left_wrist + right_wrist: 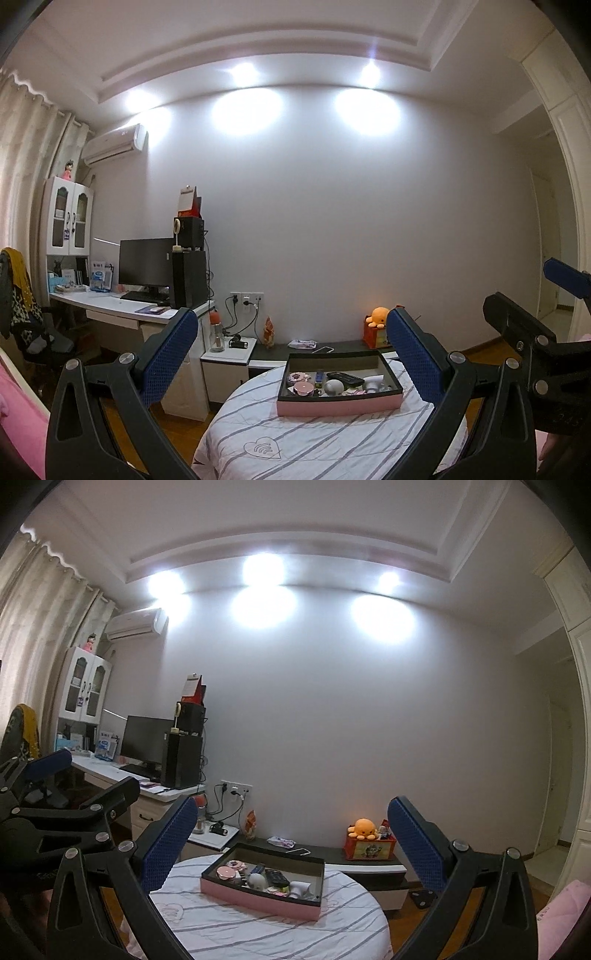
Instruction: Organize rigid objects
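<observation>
A pink-walled box [340,405] [258,901] with a dark inside sits on the round table with a striped cloth [332,446] [236,934]. Inside lie a round pink compact [303,387] [226,874], a black remote [345,377] [277,877], a grey ball [334,387] and other small items. My left gripper [291,332] [85,779] is held open short of the box with nothing between its blue pads. My right gripper [292,812] [535,295] is open and empty too, to the right of the left one.
A desk [110,304] with a monitor [146,262] and a black tower stands at the left, with a chair [22,295] beside it. Behind the table are a white nightstand [229,354] and a low dark shelf with an orange plush [378,317] [364,827].
</observation>
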`<state>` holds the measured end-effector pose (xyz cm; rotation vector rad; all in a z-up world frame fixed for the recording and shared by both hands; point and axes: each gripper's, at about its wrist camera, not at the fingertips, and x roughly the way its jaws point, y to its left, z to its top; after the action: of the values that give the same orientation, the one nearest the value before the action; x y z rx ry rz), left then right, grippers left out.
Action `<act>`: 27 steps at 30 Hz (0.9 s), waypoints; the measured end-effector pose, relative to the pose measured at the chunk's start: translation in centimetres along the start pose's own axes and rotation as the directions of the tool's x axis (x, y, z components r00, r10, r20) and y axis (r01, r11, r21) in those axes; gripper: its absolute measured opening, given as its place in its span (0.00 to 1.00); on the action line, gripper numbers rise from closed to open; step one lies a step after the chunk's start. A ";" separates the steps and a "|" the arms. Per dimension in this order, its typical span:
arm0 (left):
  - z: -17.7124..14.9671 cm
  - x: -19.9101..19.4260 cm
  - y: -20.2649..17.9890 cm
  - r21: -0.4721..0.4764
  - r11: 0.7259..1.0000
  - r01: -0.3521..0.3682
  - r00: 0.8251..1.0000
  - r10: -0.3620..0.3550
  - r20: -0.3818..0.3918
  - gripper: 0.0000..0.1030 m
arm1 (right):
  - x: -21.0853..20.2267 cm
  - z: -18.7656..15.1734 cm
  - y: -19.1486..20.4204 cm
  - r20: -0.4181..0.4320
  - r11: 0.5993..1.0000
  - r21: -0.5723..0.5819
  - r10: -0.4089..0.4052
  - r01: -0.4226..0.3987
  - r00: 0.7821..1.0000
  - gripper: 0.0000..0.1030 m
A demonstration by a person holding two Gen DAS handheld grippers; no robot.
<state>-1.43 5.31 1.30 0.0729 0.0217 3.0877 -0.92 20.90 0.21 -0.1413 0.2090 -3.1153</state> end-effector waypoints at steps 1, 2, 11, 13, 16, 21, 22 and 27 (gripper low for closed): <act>-0.1 0.1 -0.1 -0.002 1.000 -0.001 1.000 0.001 0.000 1.00 | 0.1 -0.1 0.0 0.003 1.000 -0.002 0.000 0.000 1.000 1.00; -0.2 0.3 -0.1 -0.006 1.000 -0.003 1.000 0.003 -0.003 1.00 | 0.1 -0.1 0.0 0.004 1.000 -0.003 0.001 -0.001 1.000 1.00; -0.6 2.0 -0.4 0.004 1.000 -0.007 1.000 0.007 -0.020 1.00 | 1.2 -0.5 -0.2 -0.016 1.000 0.000 -0.001 0.001 1.000 1.00; -0.7 2.6 -0.4 0.004 1.000 -0.011 1.000 0.011 -0.028 1.00 | 1.8 -0.6 -0.3 -0.021 1.000 0.003 0.001 -0.001 1.000 1.00; -0.8 3.6 -0.4 0.006 1.000 -0.013 0.999 0.013 -0.036 1.00 | 2.6 -0.9 -0.4 -0.027 1.000 0.012 0.007 -0.007 1.000 1.00; -1.1 5.1 -0.7 0.017 1.000 -0.021 0.999 0.022 -0.050 1.00 | 4.2 -1.3 -0.9 -0.041 1.000 0.023 0.014 -0.013 0.999 1.00; -1.2 5.4 -0.6 0.013 1.000 -0.023 0.998 0.024 -0.051 1.00 | 4.5 -1.4 -1.0 -0.042 1.000 0.026 0.015 -0.014 0.999 1.00; -1.7 7.1 -0.7 0.011 1.000 -0.020 0.997 0.021 -0.071 1.00 | 6.0 -1.7 -1.4 -0.051 0.999 0.041 0.021 -0.019 0.998 1.00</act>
<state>-8.58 6.33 -0.06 -0.0358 0.0406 3.1094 -7.09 22.34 -0.77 -0.0584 0.1469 -3.1035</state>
